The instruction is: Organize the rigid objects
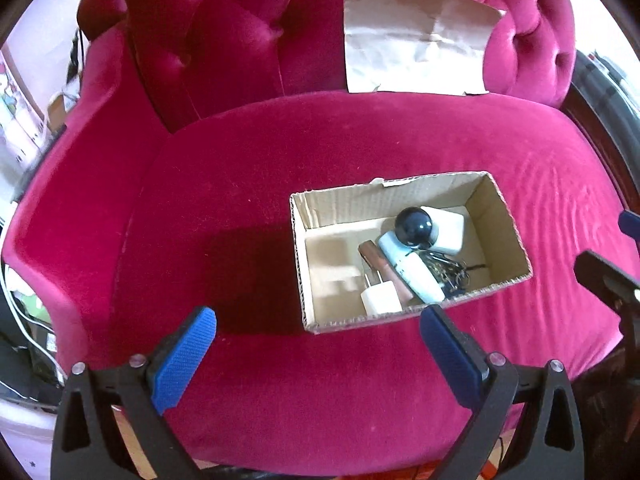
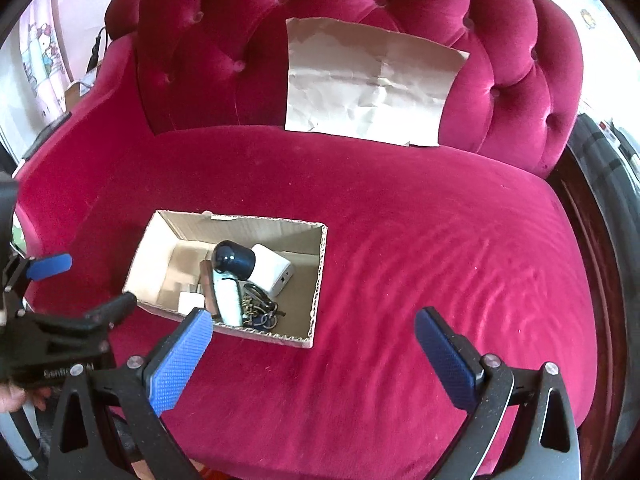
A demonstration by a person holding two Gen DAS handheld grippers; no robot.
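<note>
An open cardboard box [image 1: 506, 216] sits on the red velvet sofa seat [image 1: 240, 200]. It holds a white camera with a dark round head [image 1: 414, 226], a white tube [image 1: 412, 272], a brown lipstick-like tube [image 1: 384, 270], a white plug charger [image 1: 380, 298] and a bunch of keys [image 1: 448, 268]. My left gripper [image 1: 318, 318] is open and empty, just in front of the box. My right gripper [image 2: 314, 320] is open and empty, in front and to the right of the box [image 2: 318, 276]. The left gripper [image 2: 76, 288] shows at the left edge of the right wrist view.
A creased sheet of brown paper [image 1: 412, 40] leans on the tufted backrest [image 1: 240, 40], also seen in the right wrist view [image 2: 368, 80]. The sofa's left armrest [image 1: 72, 184] rises beside the seat. Cables and clutter [image 1: 24, 320] lie beyond it.
</note>
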